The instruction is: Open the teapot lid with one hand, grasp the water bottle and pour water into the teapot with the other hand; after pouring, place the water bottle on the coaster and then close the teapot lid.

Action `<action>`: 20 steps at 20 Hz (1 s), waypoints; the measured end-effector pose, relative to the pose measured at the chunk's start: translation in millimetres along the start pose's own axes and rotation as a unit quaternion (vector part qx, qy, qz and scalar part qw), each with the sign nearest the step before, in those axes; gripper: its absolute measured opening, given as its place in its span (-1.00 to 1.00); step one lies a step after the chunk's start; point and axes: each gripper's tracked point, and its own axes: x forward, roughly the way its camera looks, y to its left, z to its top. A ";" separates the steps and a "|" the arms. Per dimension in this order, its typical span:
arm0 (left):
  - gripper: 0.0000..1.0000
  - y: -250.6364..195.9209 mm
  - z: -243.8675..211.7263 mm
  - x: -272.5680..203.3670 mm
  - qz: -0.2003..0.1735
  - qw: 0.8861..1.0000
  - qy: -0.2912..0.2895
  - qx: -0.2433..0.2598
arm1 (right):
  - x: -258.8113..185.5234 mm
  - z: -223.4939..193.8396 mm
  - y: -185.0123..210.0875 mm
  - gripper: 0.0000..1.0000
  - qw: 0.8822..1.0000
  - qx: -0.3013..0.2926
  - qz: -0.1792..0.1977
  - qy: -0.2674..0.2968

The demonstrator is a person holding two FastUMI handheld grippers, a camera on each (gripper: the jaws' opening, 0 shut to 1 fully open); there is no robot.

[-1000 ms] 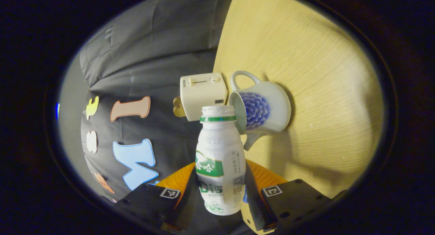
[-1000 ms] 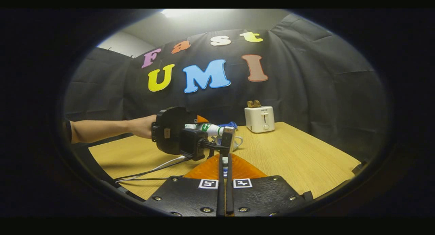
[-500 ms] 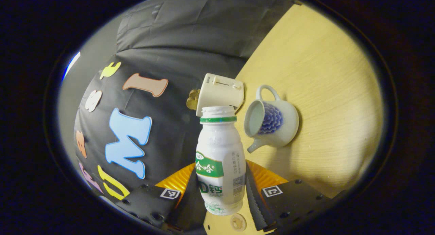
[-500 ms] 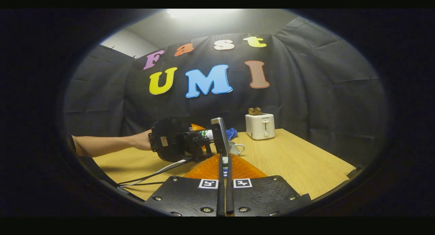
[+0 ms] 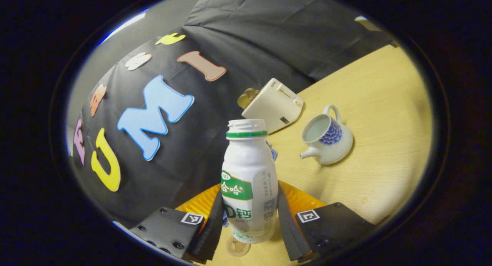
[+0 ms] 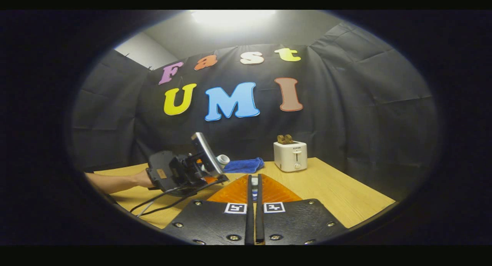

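Water bottle (image 5: 249, 181) tipped back upright from teapot (image 5: 326, 135), mouth up, left claw (image 5: 250, 220) gripping it, right claw (image 6: 253, 204) nearly closed

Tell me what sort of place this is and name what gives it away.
Most likely a staged recording booth, not a real kitchen: black cloth wall behind a light wooden table, household props like a white toaster, a blue-flowered white teapot and a folded blue cloth.
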 end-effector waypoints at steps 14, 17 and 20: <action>0.60 45.7 -23.8 -32.4 0.032 0.980 -0.037 -0.192 | 158.9 -56.9 12.2 -1.00 0.996 -0.027 0.025 0.081; 0.62 55.6 -32.2 -36.4 0.037 0.973 -0.042 -0.225 | 178.8 -65.6 8.4 -0.96 0.996 -0.036 0.011 0.087; 0.60 80.2 -39.6 -42.3 0.062 0.963 -0.050 -0.258 | 185.5 -72.6 5.4 -0.96 0.995 -0.038 0.003 0.095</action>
